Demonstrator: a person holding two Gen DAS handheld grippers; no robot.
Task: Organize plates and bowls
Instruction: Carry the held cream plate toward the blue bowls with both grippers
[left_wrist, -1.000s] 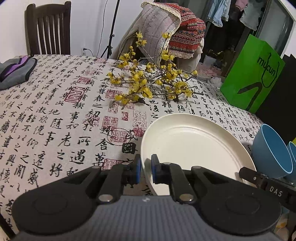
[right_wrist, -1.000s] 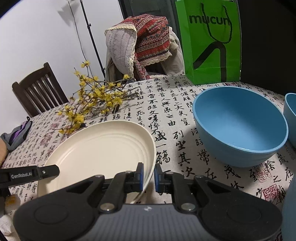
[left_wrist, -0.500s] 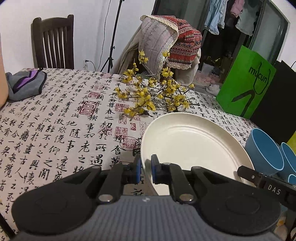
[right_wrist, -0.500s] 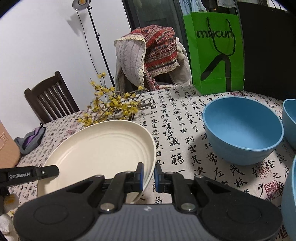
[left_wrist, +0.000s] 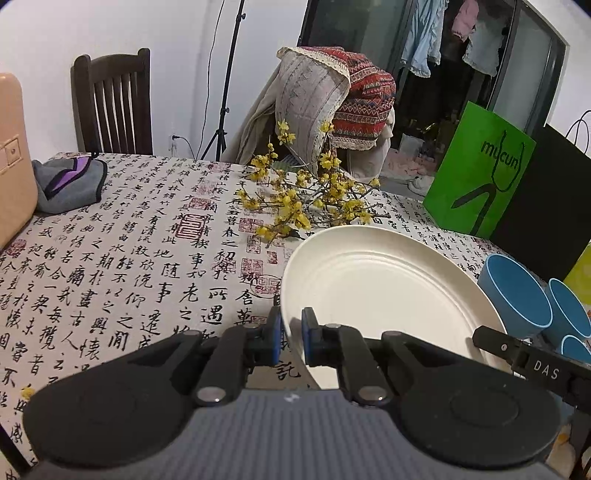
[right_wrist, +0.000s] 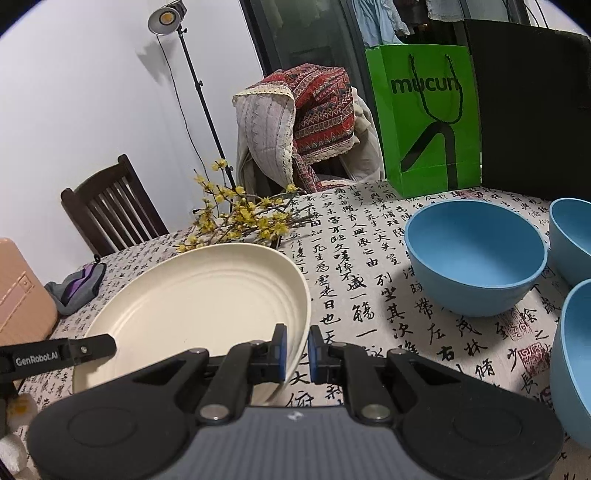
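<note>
A large cream plate (left_wrist: 384, 291) (right_wrist: 199, 306) hangs above the table, held from both sides. My left gripper (left_wrist: 291, 332) is shut on its left rim. At the opposite edge my right gripper (right_wrist: 296, 347) is shut on its right rim. Each gripper's finger shows at the far side of the plate in the other's view. Three blue bowls stand on the tablecloth to the right: one big bowl (right_wrist: 476, 254) (left_wrist: 517, 295), a second (right_wrist: 572, 236) behind it and a third (right_wrist: 576, 354) at the near right edge.
A branch of yellow flowers (left_wrist: 306, 195) (right_wrist: 240, 218) lies just beyond the plate. A green paper bag (left_wrist: 480, 184) (right_wrist: 428, 110) stands at the far right, a grey-purple cloth (left_wrist: 66, 181) and a pink case (left_wrist: 11, 155) at the left. Two chairs (left_wrist: 114, 103) stand behind the table.
Both grippers have risen and drawn back with the plate between them. The table and bowls sit lower and farther in view, and the pink case has come into sight at the left.
</note>
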